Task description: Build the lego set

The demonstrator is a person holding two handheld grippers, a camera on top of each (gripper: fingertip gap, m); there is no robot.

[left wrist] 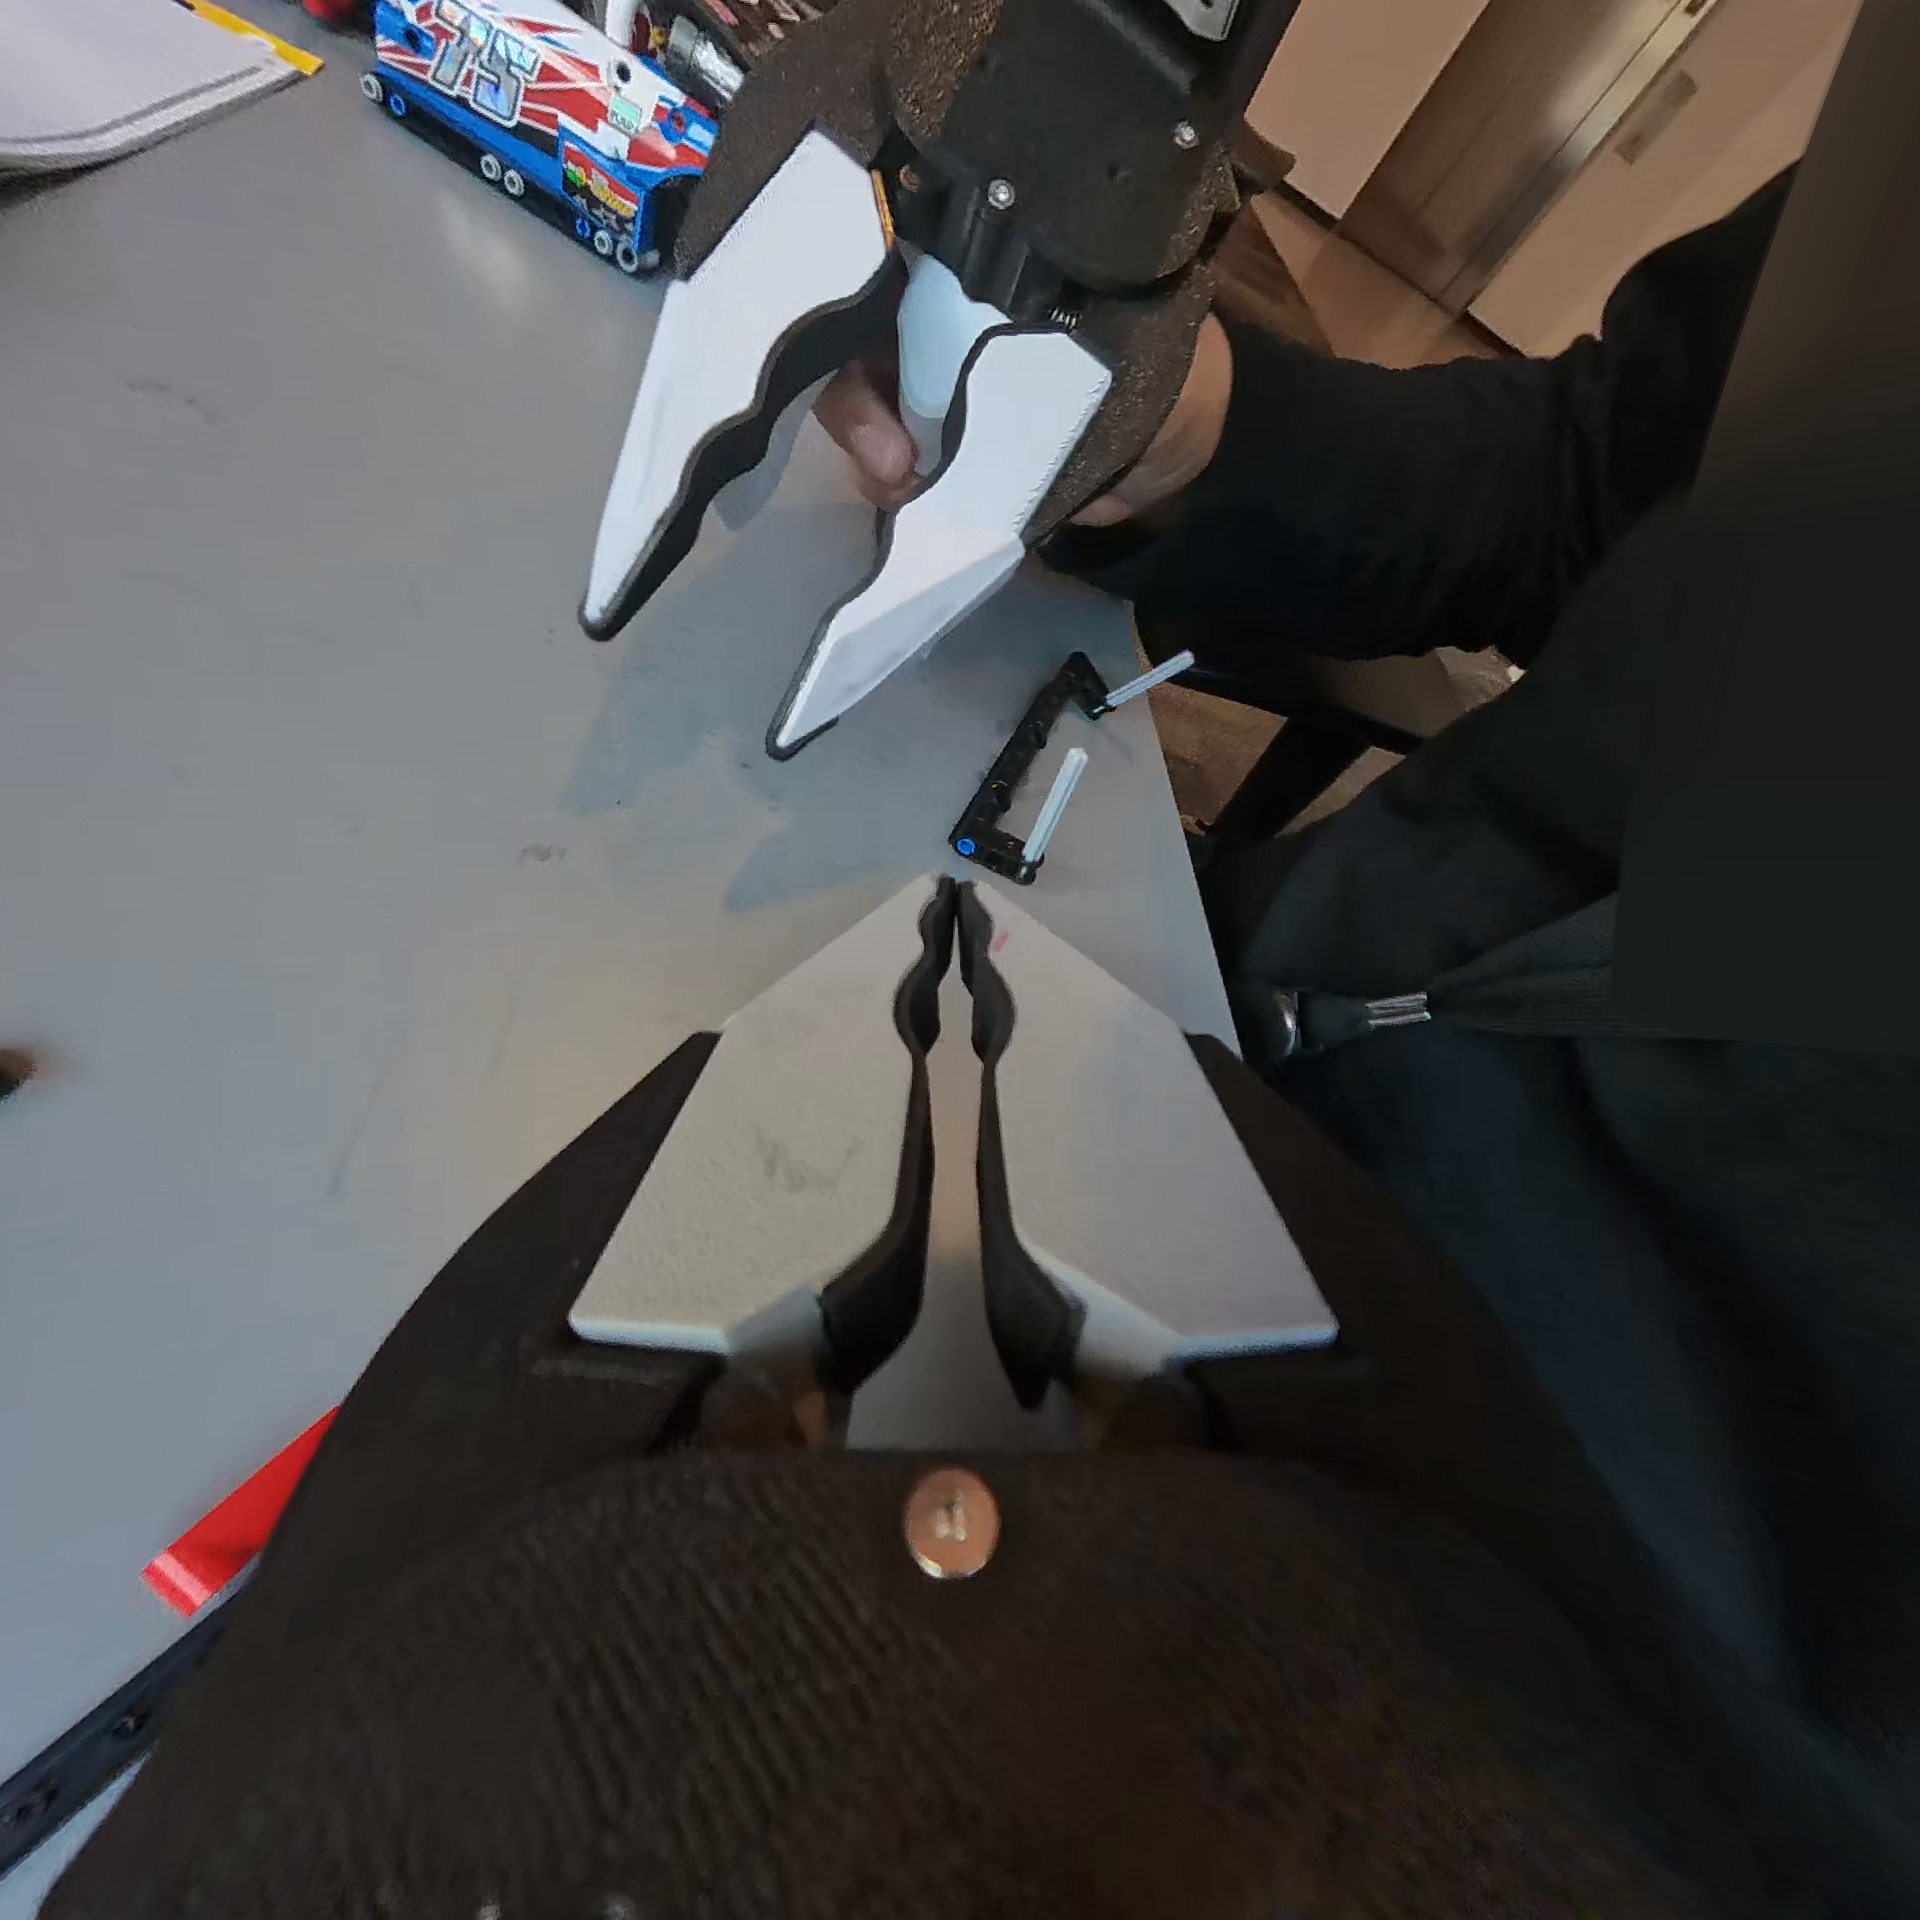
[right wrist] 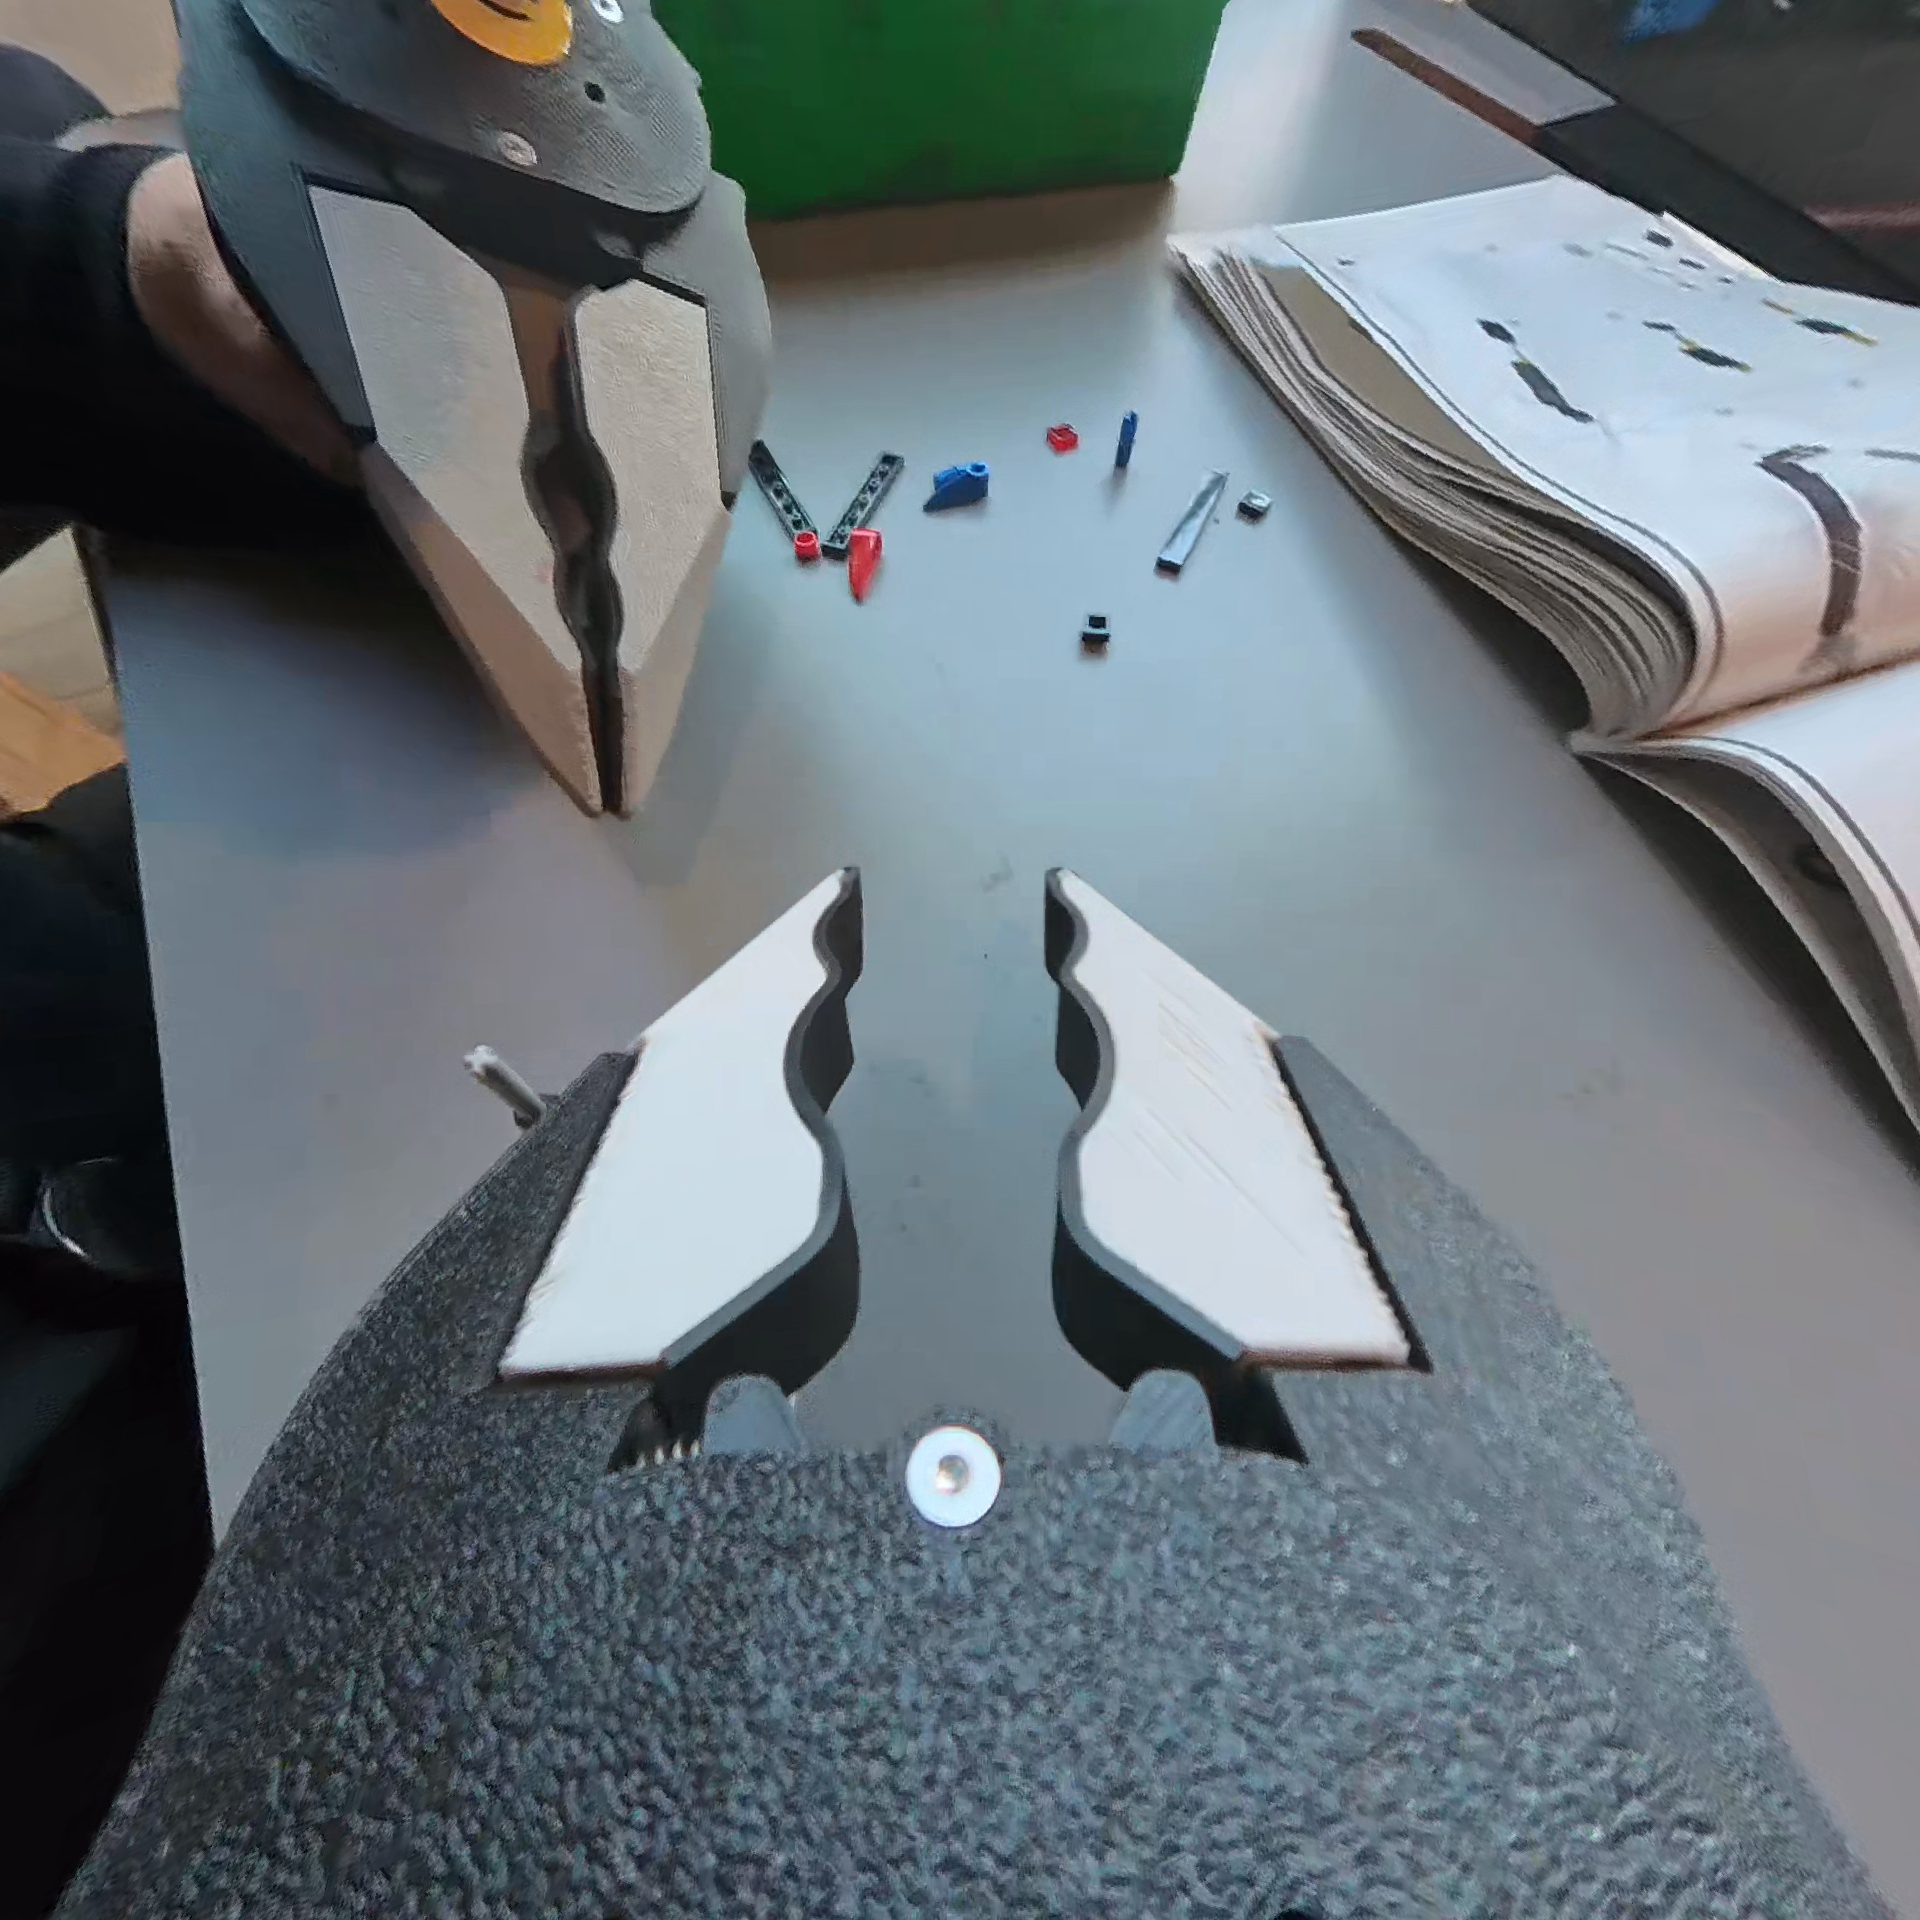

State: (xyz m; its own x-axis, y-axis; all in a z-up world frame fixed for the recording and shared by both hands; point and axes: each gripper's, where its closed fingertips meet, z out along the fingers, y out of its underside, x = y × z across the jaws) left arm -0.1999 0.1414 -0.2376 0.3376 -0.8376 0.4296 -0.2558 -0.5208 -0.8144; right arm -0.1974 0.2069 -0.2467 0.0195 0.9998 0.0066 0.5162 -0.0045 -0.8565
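Left wrist view: left gripper (left wrist: 948, 885) has its jaws pressed together, nothing between them, tips sitting on or just above the grey table (left wrist: 312, 623). Just past the tips at 1 o'clock lies a black beam subassembly (left wrist: 1023, 774) with two light grey axles sticking out and a blue pin at its near end, close to the table edge. Right gripper (left wrist: 696, 686) hangs at 11 o'clock above it, jaws spread, empty, near the beam but not touching. A built blue, white and red lego vehicle (left wrist: 540, 125) sits far back at 11 o'clock.

Right wrist view: right gripper (right wrist: 951, 883) again spread wide, only bare table between the jaws. Left gripper (right wrist: 608, 805) at 10 o'clock, closed, empty. Loose parts scatter at 12 o'clock: two black liftarms (right wrist: 826, 504) in a V, a red cone piece (right wrist: 862, 561), a blue slope (right wrist: 956, 486), a small red piece (right wrist: 1061, 437), a dark grey strip (right wrist: 1193, 532). Open instruction booklet (right wrist: 1558, 436) at 2 o'clock, green bin (right wrist: 935, 104) at 12, far back.

Step looks like between picks: neither tool holds anything. Next move probably needs the open right tool to close on the beam subassembly, or reach out for a loose part, while the left steadies.
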